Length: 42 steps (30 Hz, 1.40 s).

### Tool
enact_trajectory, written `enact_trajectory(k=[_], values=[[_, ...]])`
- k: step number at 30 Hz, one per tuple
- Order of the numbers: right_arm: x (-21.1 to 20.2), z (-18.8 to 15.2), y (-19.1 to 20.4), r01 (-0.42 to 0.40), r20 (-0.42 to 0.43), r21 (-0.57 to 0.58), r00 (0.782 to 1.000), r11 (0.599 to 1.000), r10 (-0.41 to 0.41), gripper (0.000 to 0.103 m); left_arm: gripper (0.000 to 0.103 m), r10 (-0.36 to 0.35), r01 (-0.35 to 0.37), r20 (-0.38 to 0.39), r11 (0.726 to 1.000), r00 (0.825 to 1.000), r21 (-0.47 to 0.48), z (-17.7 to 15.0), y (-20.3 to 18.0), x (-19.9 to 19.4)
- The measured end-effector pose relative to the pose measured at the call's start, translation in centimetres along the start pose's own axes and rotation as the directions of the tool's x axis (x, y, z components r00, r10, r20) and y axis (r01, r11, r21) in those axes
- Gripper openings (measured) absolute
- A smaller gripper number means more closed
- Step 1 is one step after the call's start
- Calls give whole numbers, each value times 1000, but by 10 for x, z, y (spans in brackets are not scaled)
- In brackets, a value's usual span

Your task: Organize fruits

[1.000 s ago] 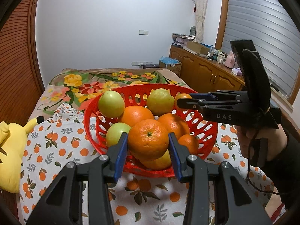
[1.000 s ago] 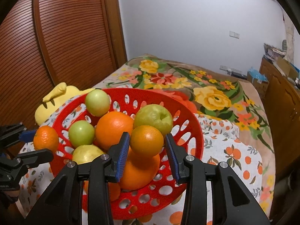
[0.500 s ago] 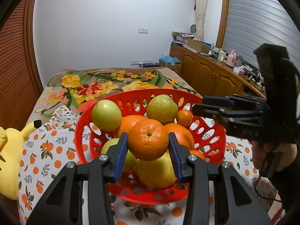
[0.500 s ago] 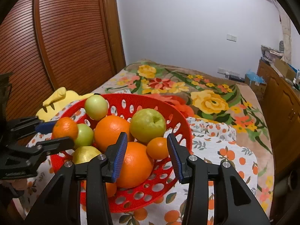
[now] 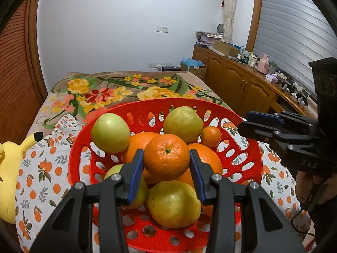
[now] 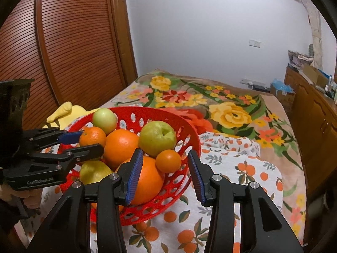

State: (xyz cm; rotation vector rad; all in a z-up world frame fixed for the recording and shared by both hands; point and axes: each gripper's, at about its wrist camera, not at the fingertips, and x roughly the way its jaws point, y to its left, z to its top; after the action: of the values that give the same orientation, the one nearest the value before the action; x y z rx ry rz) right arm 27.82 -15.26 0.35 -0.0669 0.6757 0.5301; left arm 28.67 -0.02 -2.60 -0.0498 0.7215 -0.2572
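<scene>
Left wrist view recorded the left gripper [image 5: 166, 164] clamped on a mandarin [image 5: 166, 157], both blue pads pressed against its sides, the fruit held above a red perforated basket [image 5: 248, 154]. Beneath it in the basket lay a yellow lemon [image 5: 173, 203], large oranges, and two green apples [image 5: 110, 133] toward the far rim. A small mandarin [image 6: 168, 161] rested in the basket against the near wall. Right wrist view showed the right gripper [image 6: 166, 176] with its jaws parted and empty, the pads standing clear of the small mandarin that lay beyond and between them. The basket stood on an orange-patterned cloth [image 6: 242, 168] spread over a floral blanket [image 6: 229, 113] on a bed. A yellow plush toy [image 5: 8, 179] lay at the cloth's left edge.
</scene>
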Motion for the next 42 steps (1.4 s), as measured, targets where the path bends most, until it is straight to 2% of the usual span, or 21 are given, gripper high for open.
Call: enact_trajectory(k=[10,13,22,25,34,42], values=[[-6,-7,3,2,1,10,1000,1000,-2,45,43,4,-4,-2,1000,1000,-4,-4,-1,-5],[-9,-7,7,2,6,12,1000,1000,-2,45,51,-1,2,12,1000,1000,-15,-5,0,-12],[-18,-13,17,2,14,15,1000,1000,-2,45,55,40,-39,52,999,998,-13,-15,3,-42],[-21,-16,21,3,19,25,1000,1000,-3,46,60,63,-63,66,998,996,-1,-20,1,-50],[-34,-29,36,6,23,28,1000,1000,-6,47,67,72,-71,89,997,993,-7,-41,-3,-75],[-49,-43,47,39,34,40,999,998,-40,64,68,80,-79,101,997,992,-15,-50,-10,-100]])
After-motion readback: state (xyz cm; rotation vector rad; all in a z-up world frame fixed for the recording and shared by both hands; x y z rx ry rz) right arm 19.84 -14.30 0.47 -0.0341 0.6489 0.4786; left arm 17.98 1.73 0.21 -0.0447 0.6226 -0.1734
